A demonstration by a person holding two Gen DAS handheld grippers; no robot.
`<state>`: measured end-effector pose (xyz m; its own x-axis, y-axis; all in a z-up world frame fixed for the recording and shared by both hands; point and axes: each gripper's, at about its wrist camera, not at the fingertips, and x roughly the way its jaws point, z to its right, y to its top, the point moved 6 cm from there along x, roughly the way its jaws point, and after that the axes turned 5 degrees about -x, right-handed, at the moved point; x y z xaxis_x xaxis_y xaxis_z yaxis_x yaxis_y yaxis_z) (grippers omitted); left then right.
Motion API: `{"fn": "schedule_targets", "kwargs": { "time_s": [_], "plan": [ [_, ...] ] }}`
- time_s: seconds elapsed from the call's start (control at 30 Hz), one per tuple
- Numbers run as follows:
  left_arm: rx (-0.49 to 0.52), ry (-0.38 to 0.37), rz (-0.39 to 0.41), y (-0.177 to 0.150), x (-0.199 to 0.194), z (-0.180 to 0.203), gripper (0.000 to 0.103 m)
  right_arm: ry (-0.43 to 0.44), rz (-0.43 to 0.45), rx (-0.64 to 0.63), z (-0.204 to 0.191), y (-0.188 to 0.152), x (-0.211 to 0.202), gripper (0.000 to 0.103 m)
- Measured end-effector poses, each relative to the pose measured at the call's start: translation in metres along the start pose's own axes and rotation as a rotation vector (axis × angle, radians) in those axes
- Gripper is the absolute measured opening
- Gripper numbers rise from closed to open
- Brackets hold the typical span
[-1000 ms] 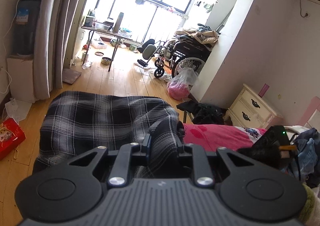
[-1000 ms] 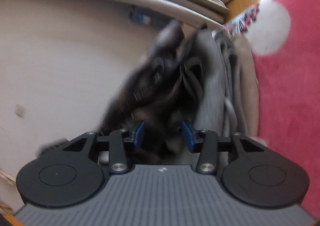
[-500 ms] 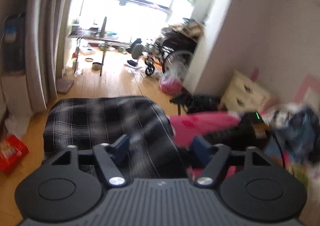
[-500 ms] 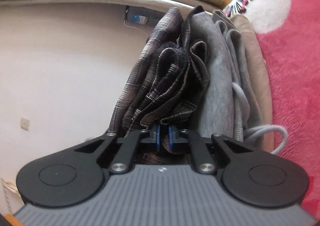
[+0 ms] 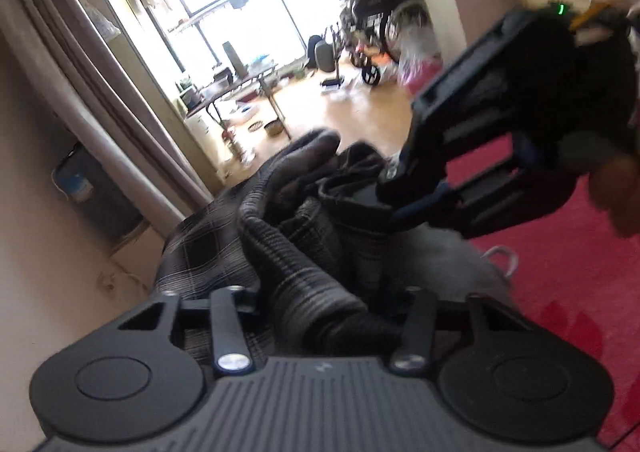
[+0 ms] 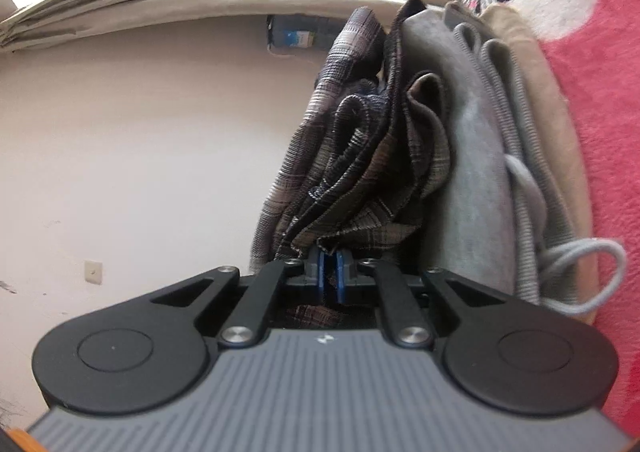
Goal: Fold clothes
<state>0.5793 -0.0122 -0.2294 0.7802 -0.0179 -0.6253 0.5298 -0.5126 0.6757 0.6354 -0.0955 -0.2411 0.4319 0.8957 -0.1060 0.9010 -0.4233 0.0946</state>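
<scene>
A red blanket (image 6: 608, 100) covers the bed at 3 o'clock. On it sits a stack: tan cloth (image 6: 548, 100), grey hoodie (image 6: 476, 156), and the plaid shirt (image 6: 360, 172) bunched beside it at 12 o'clock. The right gripper (image 6: 328, 278) is pinched tight on the shirt's edge. The left gripper (image 5: 324, 304) has shirt fabric heaped between its arms; I cannot tell its state.

Bright window (image 5: 248, 0), grey curtains (image 5: 100, 100), wooden floor (image 5: 344, 112), folding table (image 5: 236, 86), wheelchair (image 5: 380, 32); plain pale wall (image 6: 140, 132).
</scene>
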Motion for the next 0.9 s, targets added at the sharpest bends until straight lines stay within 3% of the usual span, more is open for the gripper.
{"fn": "schedule_targets", "kwargs": {
  "time_s": [0.13,0.27,0.47,0.53,0.63,0.9],
  "plan": [
    [0.000,0.017,0.006,0.005,-0.004,0.001,0.028,0.017,-0.017,-0.003,-0.005,0.000,-0.001,0.006],
    [-0.137,-0.049,0.007,0.009,-0.012,-0.020,0.023,0.060,0.018,0.028,-0.004,0.007,-0.017,0.007],
    [-0.319,-0.181,0.006,0.005,-0.018,-0.060,0.022,0.004,0.096,0.098,0.016,0.016,-0.046,0.011],
    [-0.382,-0.214,0.000,0.001,-0.016,-0.070,0.022,-0.017,0.121,0.121,0.023,0.019,-0.056,0.029],
    [-0.452,-0.247,-0.010,-0.001,-0.008,-0.088,0.022,-0.048,0.153,0.150,0.032,0.024,-0.063,0.042],
    [-0.440,-0.254,0.007,-0.004,-0.008,-0.094,0.022,-0.038,0.128,0.158,0.029,0.039,-0.023,0.047]
  ]
}}
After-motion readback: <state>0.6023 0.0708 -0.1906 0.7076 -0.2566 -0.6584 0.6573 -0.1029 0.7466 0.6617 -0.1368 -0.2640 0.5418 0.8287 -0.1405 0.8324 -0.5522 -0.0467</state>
